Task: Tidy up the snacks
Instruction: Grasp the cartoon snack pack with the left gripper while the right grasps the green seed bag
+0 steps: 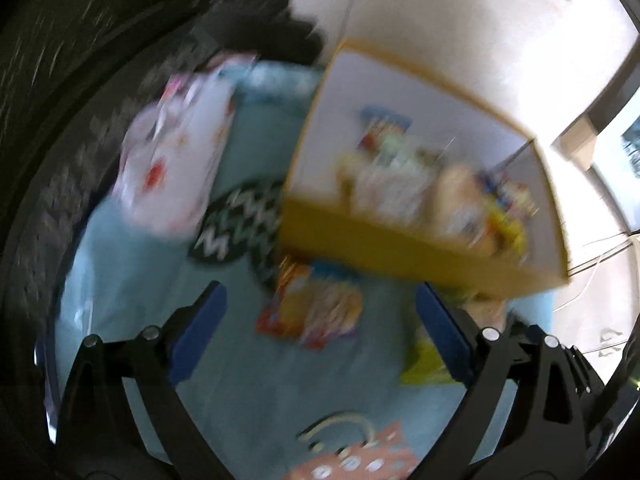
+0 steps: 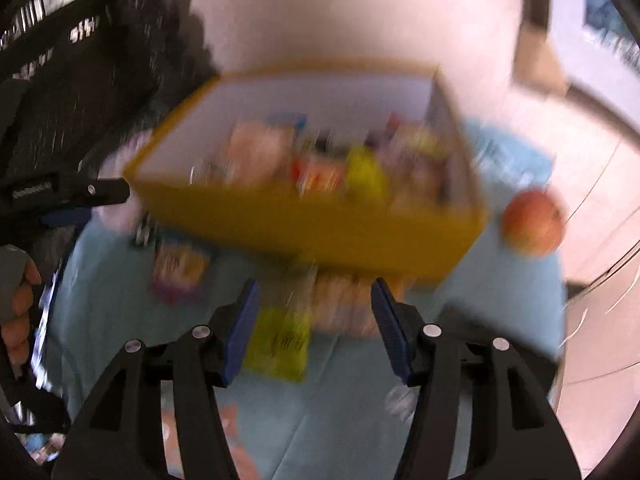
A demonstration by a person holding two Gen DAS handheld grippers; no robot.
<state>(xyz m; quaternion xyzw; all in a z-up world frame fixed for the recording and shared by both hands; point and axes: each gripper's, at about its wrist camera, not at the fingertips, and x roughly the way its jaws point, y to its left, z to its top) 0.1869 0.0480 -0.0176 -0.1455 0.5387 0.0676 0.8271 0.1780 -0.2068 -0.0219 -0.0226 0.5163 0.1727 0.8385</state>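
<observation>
Yellow box (image 2: 312, 232) had a white inside. The cloth (image 1: 132, 280) under my box was light blue. A black-and-white zigzag mat (image 1: 236, 224) lay beside the box, and an orange ball (image 2: 532, 224) too.

You have a yellow box (image 2: 312, 228) with pale inner walls standing open on the light blue cloth, filled with a blurred jumble of snack packets. Just in front of its near wall lie loose packets: an orange-and-yellow snack bag (image 1: 316, 306) to the left, a lime-green packet (image 2: 280, 342) nearer you, and a pale orange packet (image 2: 344, 304) touching it.
</observation>
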